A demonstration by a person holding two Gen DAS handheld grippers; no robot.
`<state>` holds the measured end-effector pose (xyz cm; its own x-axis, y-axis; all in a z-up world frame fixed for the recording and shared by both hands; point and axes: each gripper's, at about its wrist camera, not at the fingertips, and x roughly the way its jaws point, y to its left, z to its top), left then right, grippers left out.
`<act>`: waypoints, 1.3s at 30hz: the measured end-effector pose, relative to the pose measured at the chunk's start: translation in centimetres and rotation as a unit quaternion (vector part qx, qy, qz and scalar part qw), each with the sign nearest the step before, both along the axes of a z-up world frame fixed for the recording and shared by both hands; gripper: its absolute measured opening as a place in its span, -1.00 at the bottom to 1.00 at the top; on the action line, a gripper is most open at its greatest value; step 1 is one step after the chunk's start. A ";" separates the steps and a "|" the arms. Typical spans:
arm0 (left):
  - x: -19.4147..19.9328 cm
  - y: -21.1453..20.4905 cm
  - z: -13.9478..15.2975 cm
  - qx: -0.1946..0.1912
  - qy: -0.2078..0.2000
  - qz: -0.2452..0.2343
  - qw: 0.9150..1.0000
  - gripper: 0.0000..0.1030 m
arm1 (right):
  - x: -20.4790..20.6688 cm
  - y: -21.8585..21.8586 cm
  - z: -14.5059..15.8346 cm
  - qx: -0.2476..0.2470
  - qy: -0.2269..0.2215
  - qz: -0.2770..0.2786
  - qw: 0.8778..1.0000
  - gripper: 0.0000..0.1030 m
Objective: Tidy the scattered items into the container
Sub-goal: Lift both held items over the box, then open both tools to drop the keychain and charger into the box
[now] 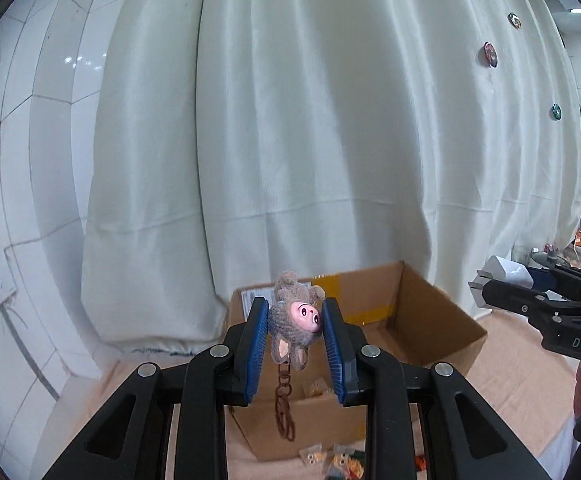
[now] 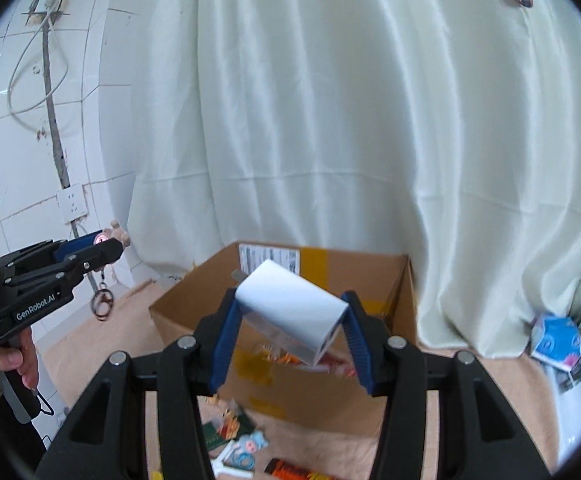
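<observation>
A white curtain (image 1: 310,120) hangs behind a peach-clothed surface (image 2: 470,380) against a tiled wall (image 1: 30,140). An open cardboard box (image 1: 430,320) stands on the cloth. Above its near side, the left gripper (image 1: 295,320) clamps a grey plush keychain (image 1: 296,320), its chain dangling, and the right gripper (image 2: 292,316) clamps a white cylindrical device (image 2: 290,304). Small packets (image 2: 230,424) lie scattered before the box.

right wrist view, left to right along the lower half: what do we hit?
Hand → left gripper with plush keychain → cardboard box → white roll in the right gripper → blue-and-white pack.
</observation>
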<state>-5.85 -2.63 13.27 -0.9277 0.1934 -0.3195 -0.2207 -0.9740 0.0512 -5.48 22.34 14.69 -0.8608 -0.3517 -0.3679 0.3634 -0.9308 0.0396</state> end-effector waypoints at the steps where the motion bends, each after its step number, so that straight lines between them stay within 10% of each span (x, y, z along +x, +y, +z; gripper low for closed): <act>1: -0.7 0.3 0.5 -0.001 0.001 -0.001 1.000 -0.45 | -0.4 0.0 0.2 0.000 0.000 -0.001 1.000 0.06; 8: -6.0 2.3 1.3 -0.007 -0.014 -0.009 1.000 -0.45 | -4.9 -0.8 0.3 0.008 -0.016 -0.006 1.000 0.06; 23: -16.2 4.2 -7.4 -0.012 -0.116 -0.004 0.993 -0.45 | -13.1 -1.4 -7.3 0.020 -0.112 -0.008 0.994 0.06; 39: -17.6 4.4 -10.4 -0.014 -0.154 -0.007 0.988 -0.44 | -14.4 -0.7 -10.9 0.017 -0.156 -0.005 0.988 0.07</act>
<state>-23.42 1.81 2.91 -0.7830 0.1916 -0.5918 -0.2425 -0.9701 0.0068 -19.85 21.61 3.79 -0.7072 -0.3269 -0.6269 0.3298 -0.9368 0.1166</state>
